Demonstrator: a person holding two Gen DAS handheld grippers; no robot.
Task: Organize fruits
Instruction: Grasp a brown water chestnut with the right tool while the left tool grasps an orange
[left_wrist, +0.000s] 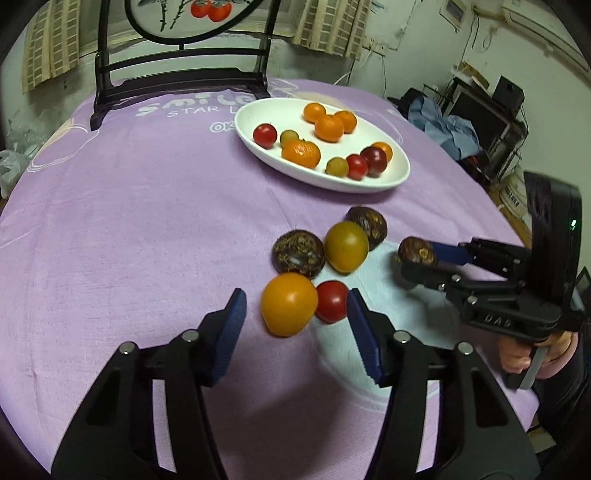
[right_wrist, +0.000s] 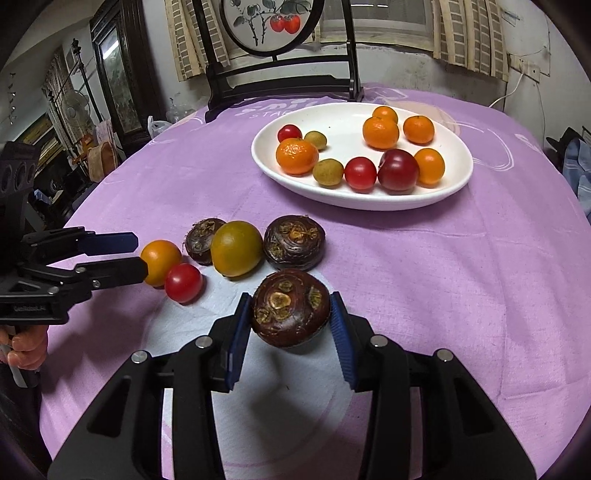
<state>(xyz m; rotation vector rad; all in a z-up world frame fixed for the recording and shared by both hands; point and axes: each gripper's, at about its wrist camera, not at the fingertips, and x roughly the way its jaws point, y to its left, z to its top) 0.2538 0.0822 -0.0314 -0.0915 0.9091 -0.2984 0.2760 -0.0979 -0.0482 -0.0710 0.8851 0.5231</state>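
Spread left gripper (left_wrist: 295, 317) jaws flank tomatoes (left_wrist: 310, 302); a water chestnut (right_wrist: 290, 308) is clamped by the right gripper (right_wrist: 290, 332); "STAR" is printed on the tablecloth (left_wrist: 147, 184).

Purple tablecloth (right_wrist: 461, 295) matt woven cloth; white plate (right_wrist: 458, 184) glossy, smooth; dark chestnut (right_wrist: 291, 310) rough-scarred, slightly shiny.

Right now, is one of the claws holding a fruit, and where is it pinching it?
The right claw pinches a dark brown water chestnut by its two opposite sides. The left claw is open around the orange tomato, holding nothing.
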